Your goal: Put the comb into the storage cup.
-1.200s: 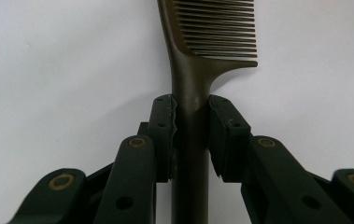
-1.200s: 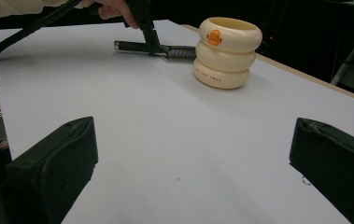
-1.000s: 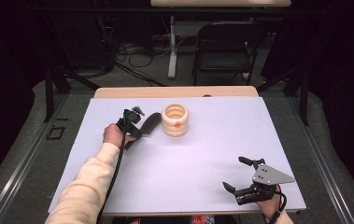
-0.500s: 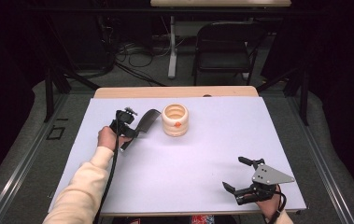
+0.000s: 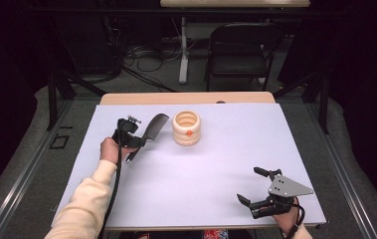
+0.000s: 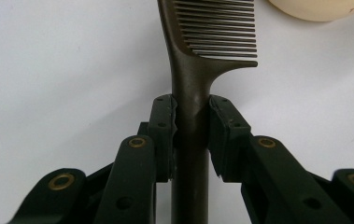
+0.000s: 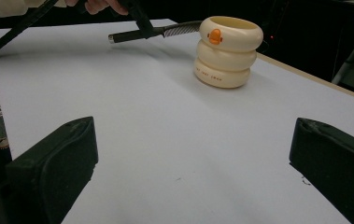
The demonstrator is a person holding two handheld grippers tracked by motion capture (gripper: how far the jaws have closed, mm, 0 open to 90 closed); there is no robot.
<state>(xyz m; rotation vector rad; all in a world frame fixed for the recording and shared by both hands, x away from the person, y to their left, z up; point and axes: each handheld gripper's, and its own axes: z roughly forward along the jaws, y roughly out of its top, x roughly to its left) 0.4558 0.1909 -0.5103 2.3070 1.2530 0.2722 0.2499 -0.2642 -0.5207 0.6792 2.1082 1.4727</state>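
Observation:
A dark comb (image 5: 152, 128) hangs just above the white table, its toothed end toward a cream ringed cup (image 5: 187, 128) with an orange mark. My left gripper (image 5: 135, 142) is shut on the comb's handle (image 6: 191, 140); in the left gripper view both pads press its sides, with the teeth (image 6: 219, 30) ahead and the cup's base (image 6: 319, 9) at the top right. My right gripper (image 5: 253, 185) rests open near the table's front right corner, nothing between its jaws. From the right gripper view the cup (image 7: 226, 51) stands ahead, the comb (image 7: 151, 32) held level to its left.
The white sheet (image 5: 211, 169) covers the table, with a wooden strip (image 5: 186, 98) along the far edge. A folding chair (image 5: 240, 50) and cables lie on the floor beyond. The left gripper's cable (image 5: 116, 184) trails back along the sleeve.
The left hand has carried the comb a little to the left and back, away from the cup. The right gripper has stayed put.

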